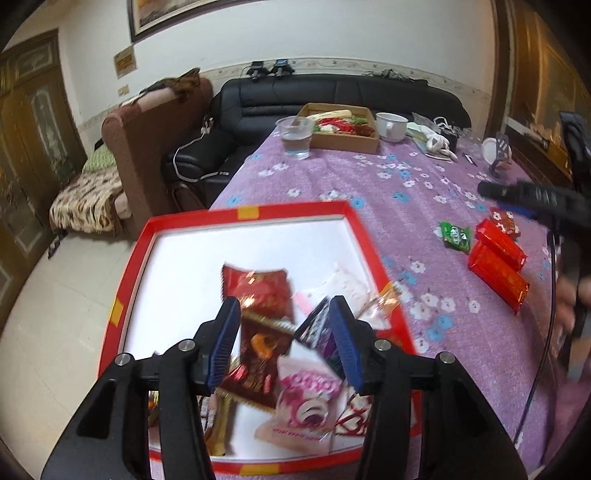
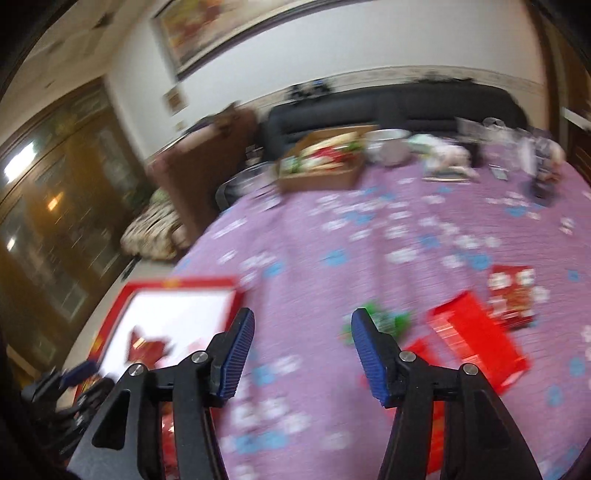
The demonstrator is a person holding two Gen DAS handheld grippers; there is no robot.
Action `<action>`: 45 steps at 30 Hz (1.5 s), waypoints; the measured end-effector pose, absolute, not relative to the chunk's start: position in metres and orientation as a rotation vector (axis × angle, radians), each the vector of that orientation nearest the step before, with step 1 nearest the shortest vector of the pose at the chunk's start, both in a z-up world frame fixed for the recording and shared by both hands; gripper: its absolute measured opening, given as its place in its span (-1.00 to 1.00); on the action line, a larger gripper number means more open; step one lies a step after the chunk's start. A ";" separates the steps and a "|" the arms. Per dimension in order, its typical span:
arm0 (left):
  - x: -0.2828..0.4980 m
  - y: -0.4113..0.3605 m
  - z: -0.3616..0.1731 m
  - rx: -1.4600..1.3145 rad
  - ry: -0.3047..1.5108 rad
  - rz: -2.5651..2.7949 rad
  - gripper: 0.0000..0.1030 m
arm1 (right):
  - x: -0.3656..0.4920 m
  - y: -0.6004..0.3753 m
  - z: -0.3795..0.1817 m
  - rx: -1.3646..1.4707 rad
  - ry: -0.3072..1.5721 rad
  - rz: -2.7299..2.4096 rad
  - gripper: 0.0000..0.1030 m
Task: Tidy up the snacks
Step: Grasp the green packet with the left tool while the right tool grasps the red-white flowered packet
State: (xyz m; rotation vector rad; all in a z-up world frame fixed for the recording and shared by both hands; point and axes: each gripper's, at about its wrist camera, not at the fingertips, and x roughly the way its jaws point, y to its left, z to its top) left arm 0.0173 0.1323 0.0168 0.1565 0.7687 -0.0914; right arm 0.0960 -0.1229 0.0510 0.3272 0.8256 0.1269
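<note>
Both tools are spread and empty, the left tool (image 1: 284, 332) above the packets in the red tray (image 1: 255, 213), the right tool (image 2: 303, 347) near the loose red packets (image 1: 498, 258) on the desk (image 1: 369, 192), where a hasty grab could miss or scatter them.

A home living room: black sofa (image 1: 332, 96), framed painting (image 1: 177, 14).

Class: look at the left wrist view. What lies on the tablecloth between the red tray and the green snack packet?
Nothing: only bare flowered tablecloth separates the red tray from the green snack packet, seen in the left wrist view.
</note>
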 end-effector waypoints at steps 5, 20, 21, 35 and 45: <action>0.022 0.099 0.031 0.249 0.731 -0.110 0.12 | 0.125 -0.203 0.049 0.451 0.838 -0.074 0.11; 0.100 -0.033 0.035 0.542 0.661 -0.293 0.53 | 0.108 -0.335 0.010 0.664 0.777 -0.114 0.15; 0.106 -0.040 0.029 0.533 0.693 -0.308 0.53 | 0.109 -0.331 0.010 0.654 0.782 -0.107 0.15; 0.130 -0.057 -0.017 0.390 0.889 -0.379 0.53 | 0.142 -0.274 -0.029 0.479 1.035 -0.104 0.00; 0.131 -0.078 -0.037 0.385 0.939 -0.432 0.53 | 0.145 -0.254 -0.033 0.306 1.048 -0.175 -0.37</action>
